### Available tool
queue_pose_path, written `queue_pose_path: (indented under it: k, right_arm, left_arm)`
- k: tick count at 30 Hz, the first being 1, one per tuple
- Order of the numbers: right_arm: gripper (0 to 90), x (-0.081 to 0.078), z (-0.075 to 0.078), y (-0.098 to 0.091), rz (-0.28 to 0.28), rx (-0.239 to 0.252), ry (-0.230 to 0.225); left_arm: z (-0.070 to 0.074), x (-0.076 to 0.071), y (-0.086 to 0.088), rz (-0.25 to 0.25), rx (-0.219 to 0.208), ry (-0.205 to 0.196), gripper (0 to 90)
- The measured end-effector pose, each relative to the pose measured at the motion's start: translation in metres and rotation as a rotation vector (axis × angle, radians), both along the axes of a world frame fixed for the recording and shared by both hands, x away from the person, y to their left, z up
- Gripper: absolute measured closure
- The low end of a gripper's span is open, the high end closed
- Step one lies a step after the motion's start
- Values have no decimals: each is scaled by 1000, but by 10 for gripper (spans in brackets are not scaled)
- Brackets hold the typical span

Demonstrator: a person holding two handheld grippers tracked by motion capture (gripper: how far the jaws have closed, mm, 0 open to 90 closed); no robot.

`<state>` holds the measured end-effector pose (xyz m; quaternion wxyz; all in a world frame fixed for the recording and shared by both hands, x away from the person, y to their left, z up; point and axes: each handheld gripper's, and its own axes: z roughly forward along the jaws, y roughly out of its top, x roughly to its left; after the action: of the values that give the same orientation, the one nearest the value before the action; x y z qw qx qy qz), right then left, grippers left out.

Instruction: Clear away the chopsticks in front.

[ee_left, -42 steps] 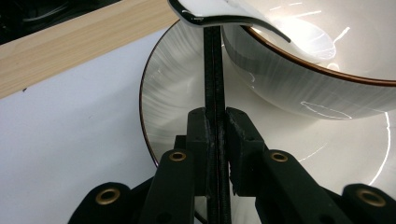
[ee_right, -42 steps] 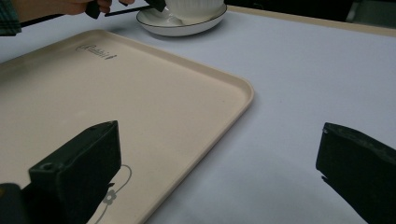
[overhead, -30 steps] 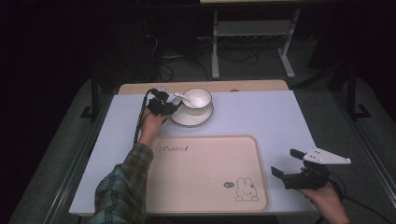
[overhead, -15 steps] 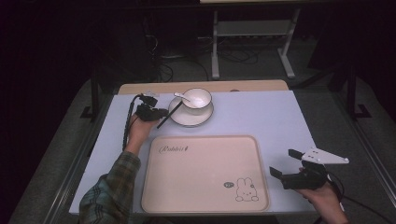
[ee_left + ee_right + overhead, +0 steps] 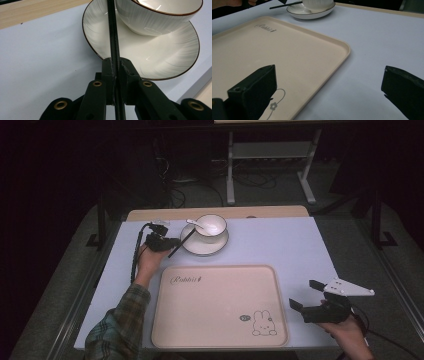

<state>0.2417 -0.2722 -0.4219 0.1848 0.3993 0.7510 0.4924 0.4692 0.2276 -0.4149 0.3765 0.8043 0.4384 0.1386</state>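
A pale lavender-grey table (image 5: pixel 300 245) is seen from above, with a light wooden strip (image 5: pixel 270 212) along its far edge. Around it the room is kept very dark — grey carpet is made out on both sides, and a white metal stand (image 5: pixel 270 155) with a tangle of cables is placed on the floor beyond.

A cream tray (image 5: pixel 220 305), marked with a small rabbit drawing, is laid on the near half of the table. Beyond it a white plate (image 5: pixel 200 247) is set, with a white bowl (image 5: pixel 211 225) on it and a white spoon (image 5: pixel 194 224) resting in the bowl.

The left gripper (image 5: pixel 172 241) is held just left of the plate, its jaws having just been closing; in the left gripper view they are pressed together on a pair of black chopsticks (image 5: pixel 112 37), which are angled up over the plate's rim to the side of the bowl.

The right gripper (image 5: pixel 306 295) is held low at the table's near right corner, beside the tray — its jaws are spread wide apart with nothing between them.
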Motion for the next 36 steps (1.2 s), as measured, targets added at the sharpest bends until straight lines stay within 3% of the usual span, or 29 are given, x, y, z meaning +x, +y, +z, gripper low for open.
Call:
queue_pose_path:
  k: [5, 10, 20, 27, 36]
  right_arm:
    - [0, 0, 0, 0, 2, -1, 0]
    - [0, 0, 0, 0, 1, 0, 0]
    - [0, 0, 0, 0, 1, 0, 1]
    - [0, 0, 0, 0, 0, 0, 1]
    - [0, -1, 0, -1, -5, 3, 2]
  left_arm:
    - [-1, 1, -1, 4, 1, -1, 820]
    - [-8, 1, 0, 6, 29, 19, 820]
    - [-18, 0, 3, 16, 27, 47, 831]
    - [-16, -1, 3, 16, 32, 39, 851]
    - [-6, -17, 21, 41, -13, 18, 853]
